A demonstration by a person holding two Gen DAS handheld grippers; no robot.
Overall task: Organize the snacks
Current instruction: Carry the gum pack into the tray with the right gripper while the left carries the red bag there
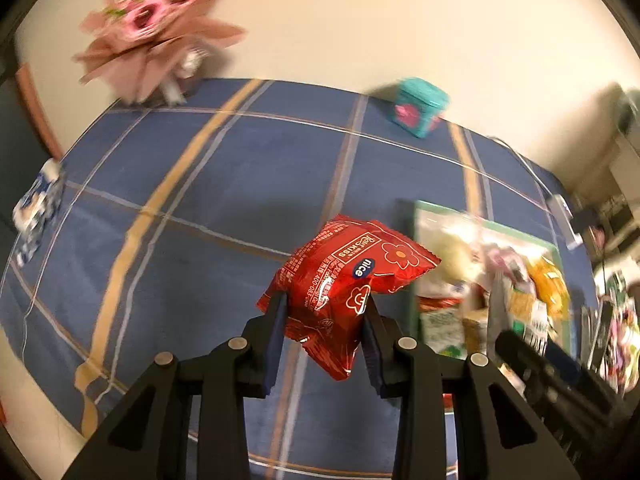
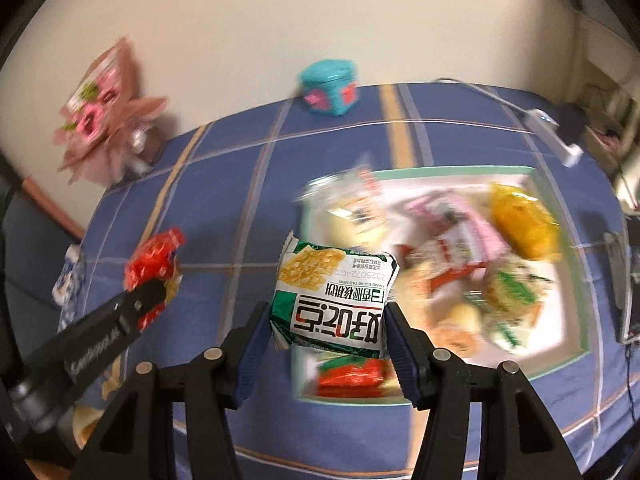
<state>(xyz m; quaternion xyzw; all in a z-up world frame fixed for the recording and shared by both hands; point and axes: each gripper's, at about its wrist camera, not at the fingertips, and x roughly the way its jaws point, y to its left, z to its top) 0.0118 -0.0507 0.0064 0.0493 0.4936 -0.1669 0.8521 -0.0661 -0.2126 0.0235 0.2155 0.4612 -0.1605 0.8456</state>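
My left gripper [image 1: 325,312] is shut on a red snack packet [image 1: 344,284] and holds it above the blue checked tablecloth [image 1: 240,184], left of the tray. My right gripper [image 2: 328,316] is shut on a green and white snack packet [image 2: 334,292] and holds it over the left edge of a white tray with a green rim [image 2: 560,184]. The tray holds several mixed snack packets, blurred. In the right wrist view the left gripper [image 2: 154,284] with the red packet [image 2: 154,256] shows at the left. The tray also shows in the left wrist view [image 1: 520,234].
A pink paper bouquet [image 1: 152,36] stands at the table's far left against the wall. A teal box [image 1: 420,106] sits at the far edge. A blue and white packet [image 1: 38,208] lies at the left edge. A white cable with an adapter [image 2: 552,128] runs at the far right.
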